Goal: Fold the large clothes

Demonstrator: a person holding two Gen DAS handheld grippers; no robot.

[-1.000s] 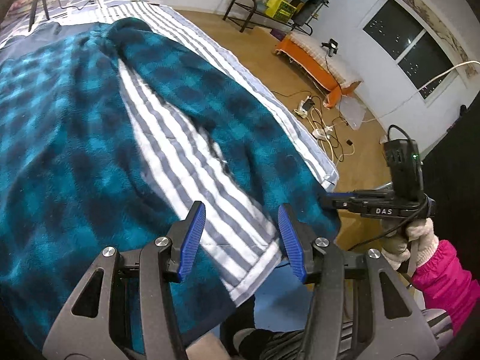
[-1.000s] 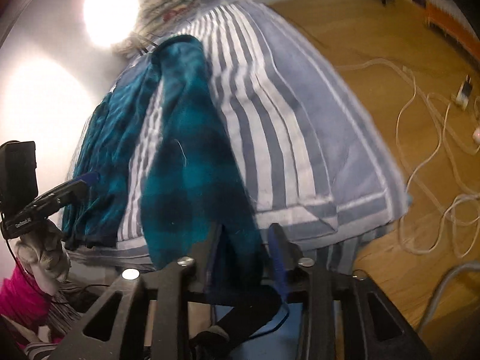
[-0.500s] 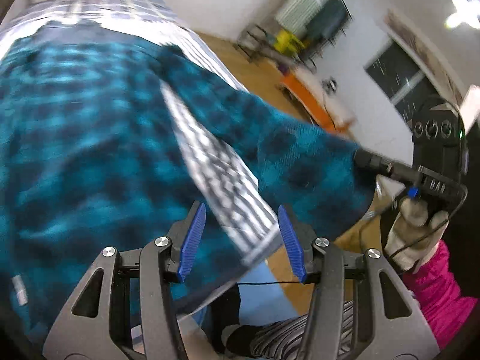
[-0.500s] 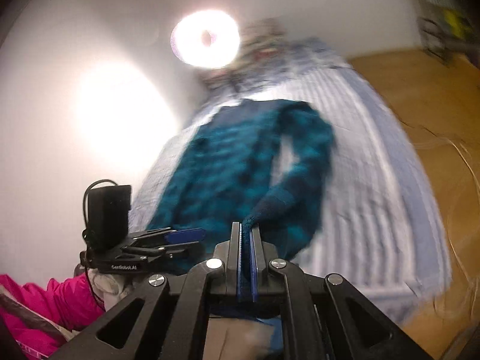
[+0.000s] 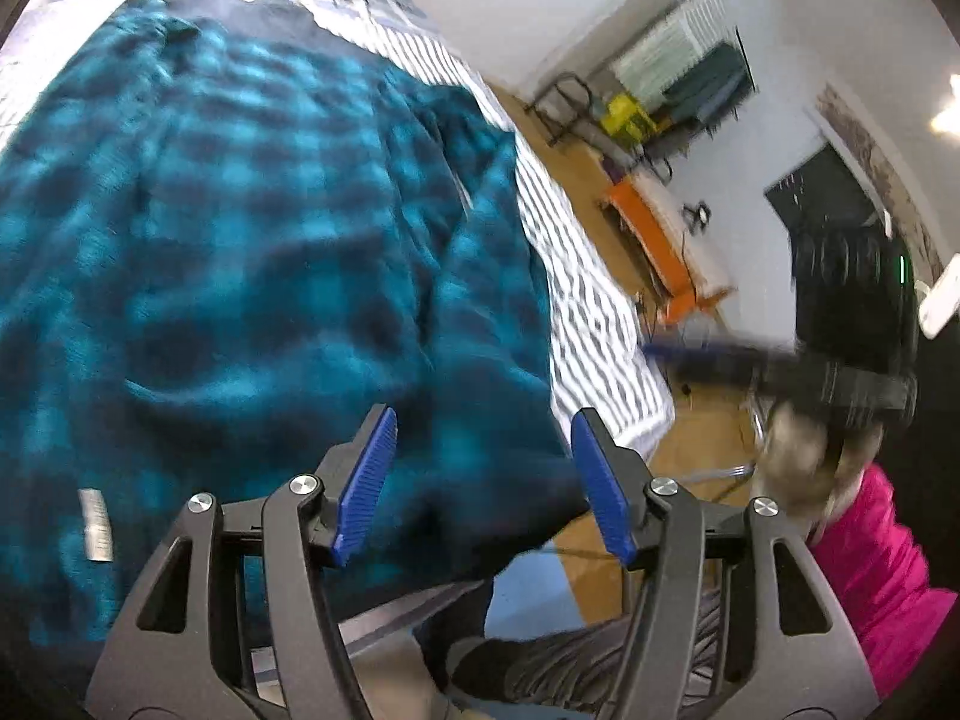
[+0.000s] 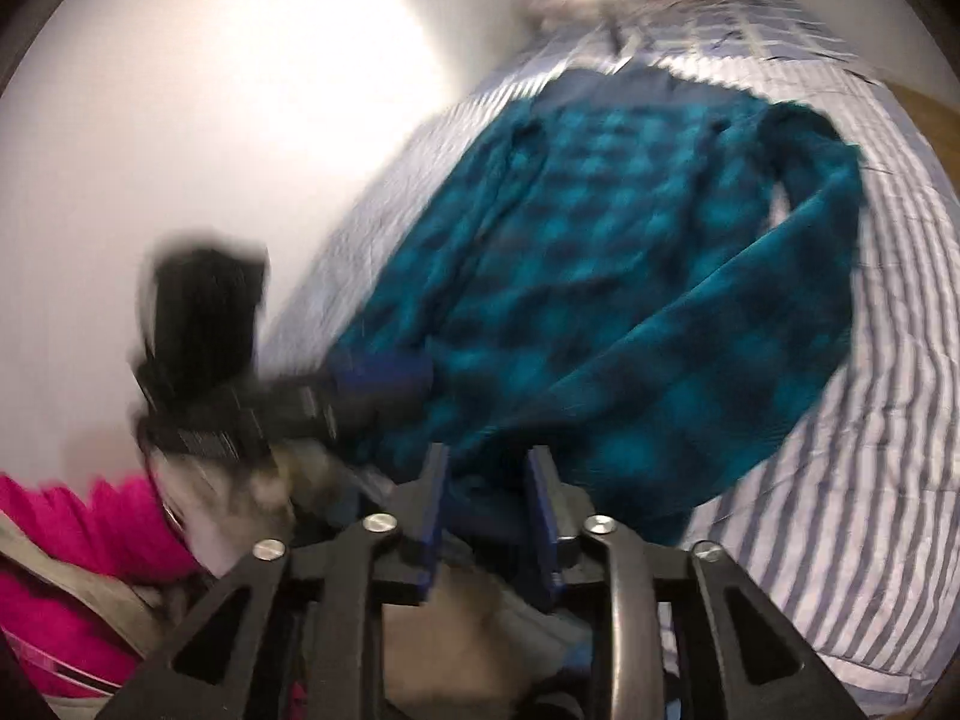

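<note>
A large teal and black checked fleece shirt (image 5: 228, 252) lies spread on a bed with a blue and white striped sheet (image 5: 576, 276). Its right sleeve (image 6: 774, 276) is folded in over the body. My left gripper (image 5: 483, 480) is open and empty above the shirt's near hem. My right gripper (image 6: 486, 504) is open, its jaws a little apart over the near hem, with nothing held; it shows blurred at the right of the left wrist view (image 5: 708, 354). The left gripper shows blurred in the right wrist view (image 6: 336, 390).
The bed's right edge drops to a wooden floor (image 5: 600, 180) with cables. An orange bench (image 5: 666, 240) and a clothes rack (image 5: 678, 78) stand by the far wall. A white wall (image 6: 210, 120) runs along the bed's left side. My pink sleeve (image 5: 870, 570) is close.
My right gripper carried the sleeve cuff left across the shirt, then opened and let it go. The sleeve now lies on the shirt's body. Both grippers have drawn back toward the near hem.
</note>
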